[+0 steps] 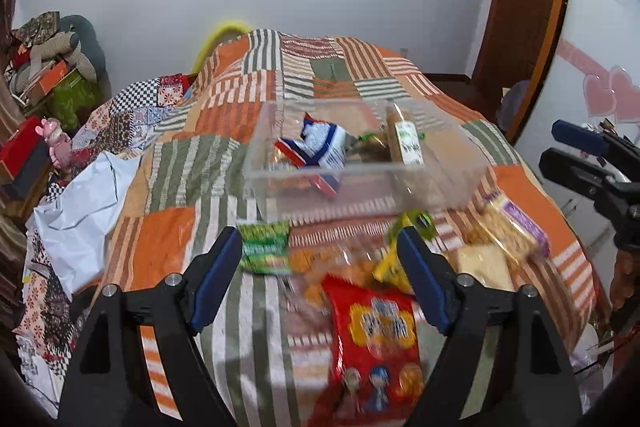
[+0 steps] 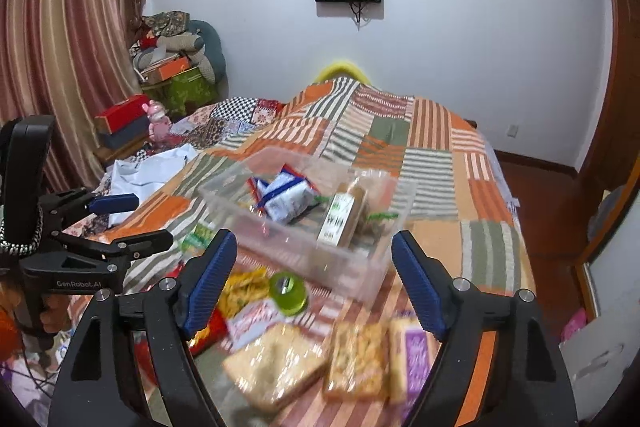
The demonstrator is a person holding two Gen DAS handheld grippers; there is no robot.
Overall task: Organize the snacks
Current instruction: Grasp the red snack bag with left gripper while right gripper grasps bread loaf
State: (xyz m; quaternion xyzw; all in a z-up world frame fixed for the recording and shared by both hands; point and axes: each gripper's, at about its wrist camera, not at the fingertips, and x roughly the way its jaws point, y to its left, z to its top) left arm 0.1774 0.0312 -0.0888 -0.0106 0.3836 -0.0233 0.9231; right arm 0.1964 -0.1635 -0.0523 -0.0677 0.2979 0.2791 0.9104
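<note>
A: Both your hand-held grippers, left hand-held gripper [image 1: 320, 269] and right hand-held gripper [image 2: 312, 269], are spread and carry nothing.

B: Right: the clear bin [image 1: 360, 183] sits mid-bed as collector, and loose snacks [image 2: 276, 367] lie by the near edge of the bed [image 1: 172, 163], within your reach.

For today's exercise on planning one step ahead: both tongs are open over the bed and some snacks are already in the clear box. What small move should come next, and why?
Probably lower the left tongs onto the red snack bag lying between its open, empty jaws, since the bag is still outside the clear plastic box on the striped patchwork quilt.
</note>
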